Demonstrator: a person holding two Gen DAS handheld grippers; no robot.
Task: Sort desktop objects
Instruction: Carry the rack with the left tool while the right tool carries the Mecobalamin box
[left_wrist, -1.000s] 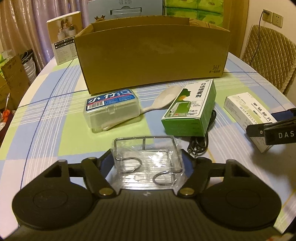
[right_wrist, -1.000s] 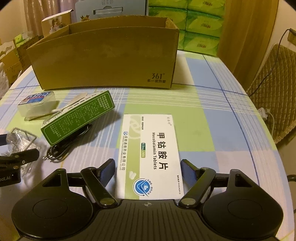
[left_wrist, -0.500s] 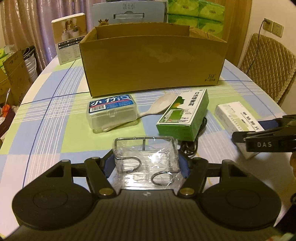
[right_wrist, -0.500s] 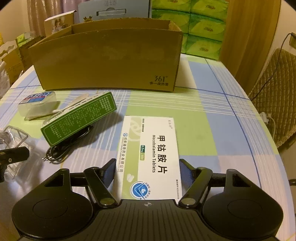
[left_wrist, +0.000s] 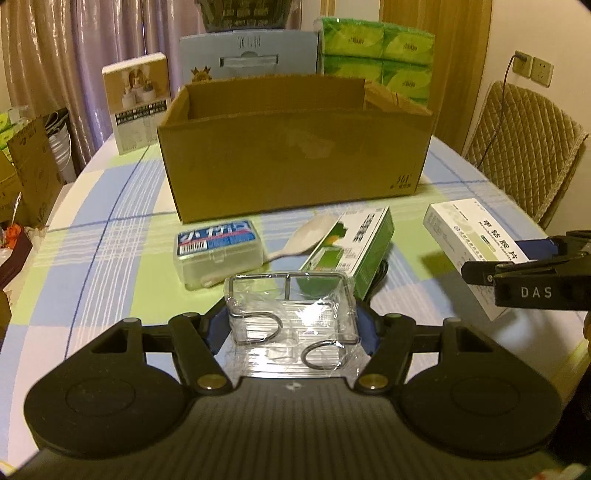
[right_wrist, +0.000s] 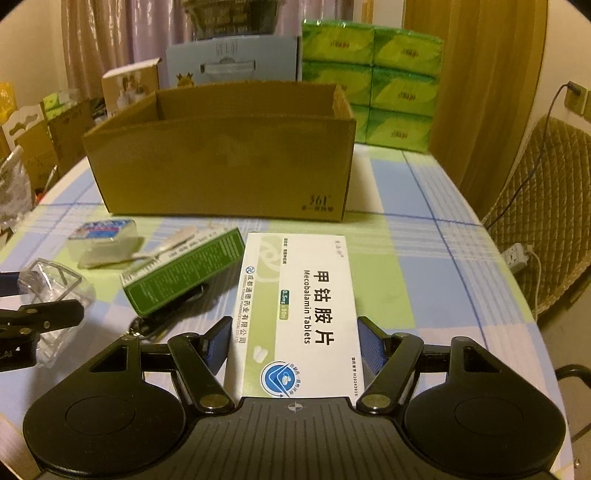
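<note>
The left gripper (left_wrist: 291, 332) is closed on a wire rack (left_wrist: 291, 314) wrapped in clear plastic; both blue pads press against the wrap at its sides, and the rack's two hooks curl back toward the camera. It appears raised off the table (left_wrist: 92, 258), though how far cannot be told. The right gripper (right_wrist: 295, 350) clamps a white tablet box (right_wrist: 299, 306) between its pads, the box pointing straight ahead from the jaws with its printed face up. In the left wrist view the same box shows off to the right, held by the black finger marked DAS.

Just beyond the left jaws and a little right lies a green box (left_wrist: 354, 247), on its side, with a black cable (right_wrist: 166, 317) under its near end. Ahead and left of those jaws sits a clear case (left_wrist: 218, 251) with a blue label. A pale spoon (left_wrist: 310, 236) lies between the case and the green box, its bowl toward the far side.

Farther ahead of both grippers stands an open carton (left_wrist: 295, 158), well apart from the held things. What it holds cannot be seen. Behind it stand a photo-printed box (left_wrist: 136, 99), a grey-blue box (left_wrist: 247, 55) and stacked green tissue packs (right_wrist: 373, 81). A quilted chair (left_wrist: 524, 147) stands at the right of the table.
</note>
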